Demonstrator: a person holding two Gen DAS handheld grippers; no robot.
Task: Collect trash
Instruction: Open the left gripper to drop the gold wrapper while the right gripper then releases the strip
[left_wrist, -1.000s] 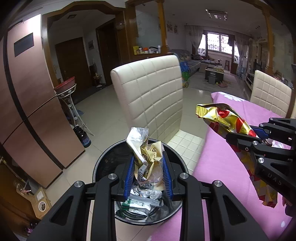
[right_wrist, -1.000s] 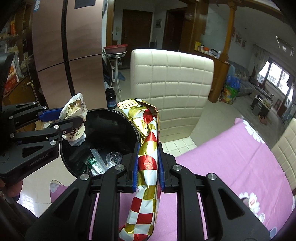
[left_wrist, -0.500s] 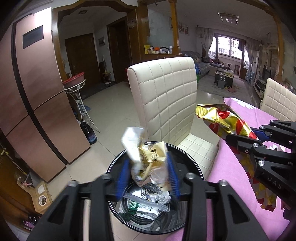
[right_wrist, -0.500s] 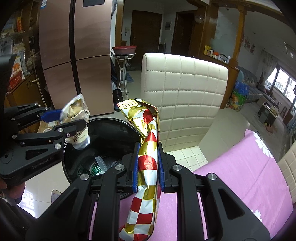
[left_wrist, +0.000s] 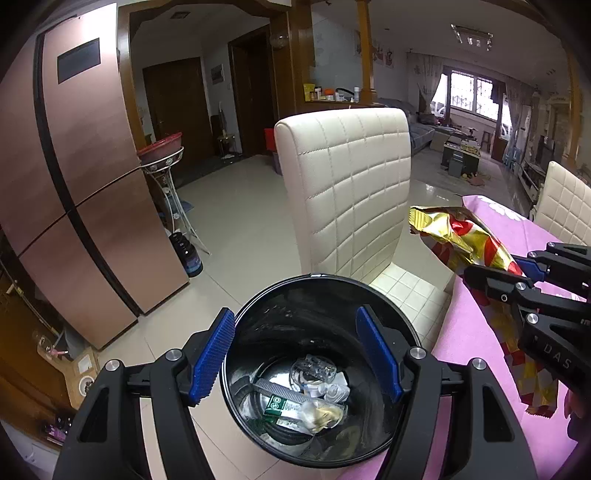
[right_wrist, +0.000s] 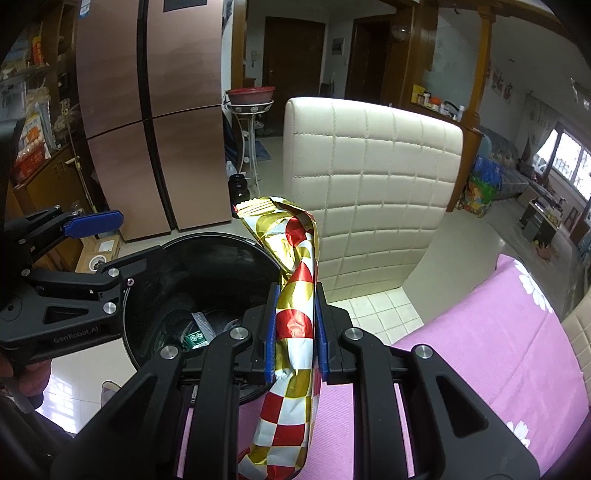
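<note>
Pink table (right_wrist: 498, 332) | left gripper (left_wrist: 295, 354) opening, empty, over bin (left_wrist: 399, 306) | right gripper (right_wrist: 293, 328) clamps wrapper (right_wrist: 295, 295), long axis pointing away binward

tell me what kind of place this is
Most likely a home, in an open dining area that leads into a living room. A padded chair stands at a table with a pink cloth, a tall fridge stands nearby, and a sofa sits by the far window.
</note>
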